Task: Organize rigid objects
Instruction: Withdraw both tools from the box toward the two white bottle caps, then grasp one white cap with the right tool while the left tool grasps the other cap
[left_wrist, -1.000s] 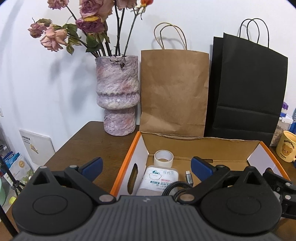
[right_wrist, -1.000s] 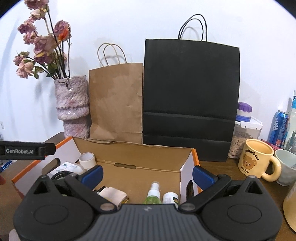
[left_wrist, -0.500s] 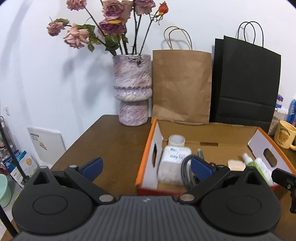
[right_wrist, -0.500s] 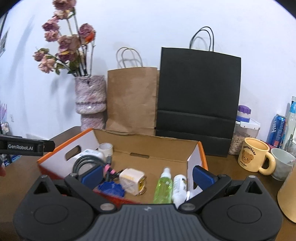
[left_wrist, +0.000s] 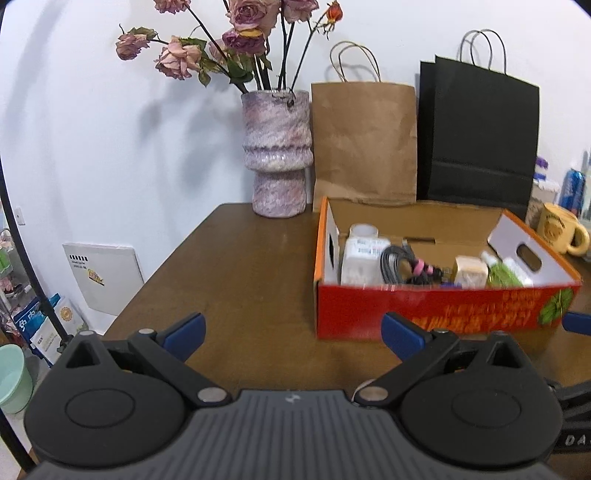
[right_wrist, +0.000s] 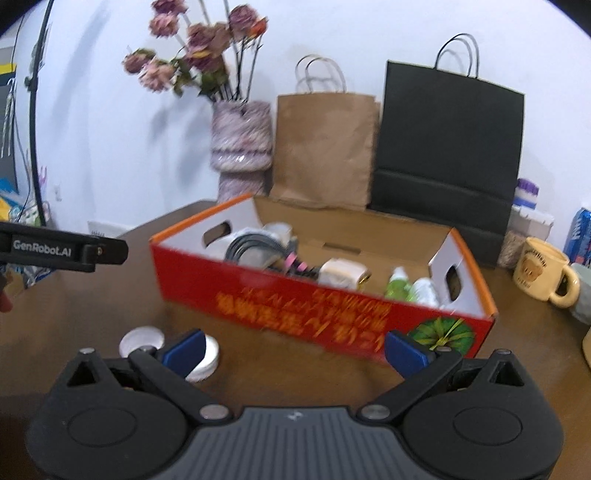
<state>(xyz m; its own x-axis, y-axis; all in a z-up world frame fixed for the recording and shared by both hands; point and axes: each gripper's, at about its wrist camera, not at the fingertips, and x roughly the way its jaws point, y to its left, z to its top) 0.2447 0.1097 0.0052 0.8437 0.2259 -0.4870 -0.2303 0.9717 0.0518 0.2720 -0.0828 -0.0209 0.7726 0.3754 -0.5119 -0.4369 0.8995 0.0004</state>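
Both the left tongs (left_wrist: 291, 332) and right tongs (right_wrist: 293, 349) are held released, empty. Two white lids (right_wrist: 142, 338) lie on the desk (left_wrist: 240, 280) at nine o'clock of the right tongs; light, stiff, probably slippery, best gripped across the rim.

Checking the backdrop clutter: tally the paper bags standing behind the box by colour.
Brown paper bag: 1
Black paper bag: 1
Total: 2, both upright against the wall behind the red box.

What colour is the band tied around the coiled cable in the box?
Pink, around the dark grey coiled cable; the band shows best in the left wrist view.
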